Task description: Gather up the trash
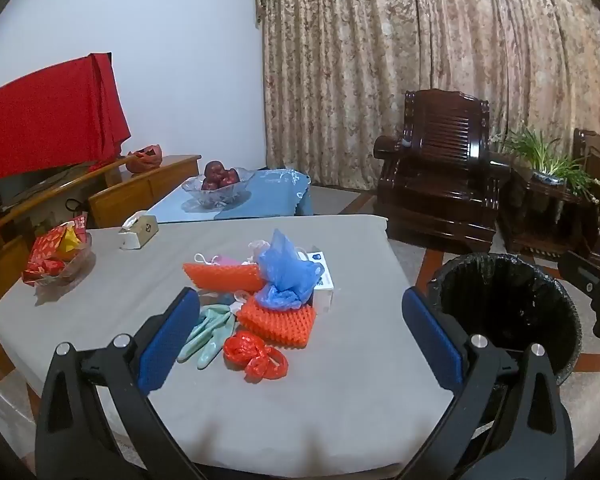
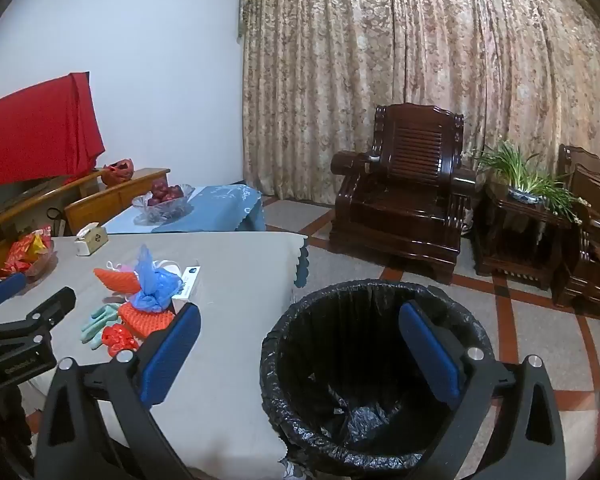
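Grey cloth covers the table [image 1: 340, 408], and the trash lies heaped near its middle. Seen from the left wrist camera, a blue plastic bag [image 1: 286, 276] sits on top of the heap, with one orange foam net [image 1: 220, 276] at its nine o'clock and a second orange foam net [image 1: 278, 320] at its six o'clock. A crumpled red plastic bag [image 1: 256, 356] lies at the six o'clock end of the pile, touching the second net, and pale green gloves [image 1: 210, 332] lie just beside it at nine o'clock. A small white box [image 1: 322, 280] shows at three o'clock of the blue bag, partly hidden under it.

The left gripper [image 1: 300, 336] hangs above the near part of the table with its jaws spread wide; the pile lies beyond and below them, and nothing is gripped. The right gripper [image 2: 300, 352] also has its jaws spread wide and empty, its left finger over the table edge and its right finger over the bin [image 2: 372, 368]. That bin, lined with a black bag, stands on the floor just beside the table, at three o'clock of the pile.

At eleven o'clock of the pile a tissue box [image 1: 138, 230] rests on the cloth. A dish of red packets [image 1: 56, 258] sits at nine o'clock near the table's edge.
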Available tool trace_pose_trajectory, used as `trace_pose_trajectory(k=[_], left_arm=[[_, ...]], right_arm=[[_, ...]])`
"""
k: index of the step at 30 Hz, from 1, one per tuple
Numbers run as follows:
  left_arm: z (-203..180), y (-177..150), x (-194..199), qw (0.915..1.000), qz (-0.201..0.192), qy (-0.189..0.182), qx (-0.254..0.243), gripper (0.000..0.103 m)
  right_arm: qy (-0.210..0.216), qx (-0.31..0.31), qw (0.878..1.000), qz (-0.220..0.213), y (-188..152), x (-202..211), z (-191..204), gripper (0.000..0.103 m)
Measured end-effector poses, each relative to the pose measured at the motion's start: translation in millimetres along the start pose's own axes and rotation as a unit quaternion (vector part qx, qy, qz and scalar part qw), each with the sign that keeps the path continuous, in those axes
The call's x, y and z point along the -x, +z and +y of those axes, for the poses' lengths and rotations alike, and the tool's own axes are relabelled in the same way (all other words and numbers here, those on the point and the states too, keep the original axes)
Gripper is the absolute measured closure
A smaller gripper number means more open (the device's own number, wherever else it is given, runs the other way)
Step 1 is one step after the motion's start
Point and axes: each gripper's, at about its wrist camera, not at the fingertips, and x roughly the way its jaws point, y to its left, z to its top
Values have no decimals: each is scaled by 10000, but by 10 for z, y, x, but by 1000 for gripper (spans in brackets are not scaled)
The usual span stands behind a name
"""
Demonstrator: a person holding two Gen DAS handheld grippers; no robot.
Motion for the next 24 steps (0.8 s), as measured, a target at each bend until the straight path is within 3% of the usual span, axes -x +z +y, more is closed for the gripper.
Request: trace_pose_trajectory(k=[24], left_arm=[[22, 0, 20, 10000, -25, -2, 54, 5]], right_arm=[[6, -53, 10000, 23, -6, -11, -22, 6]])
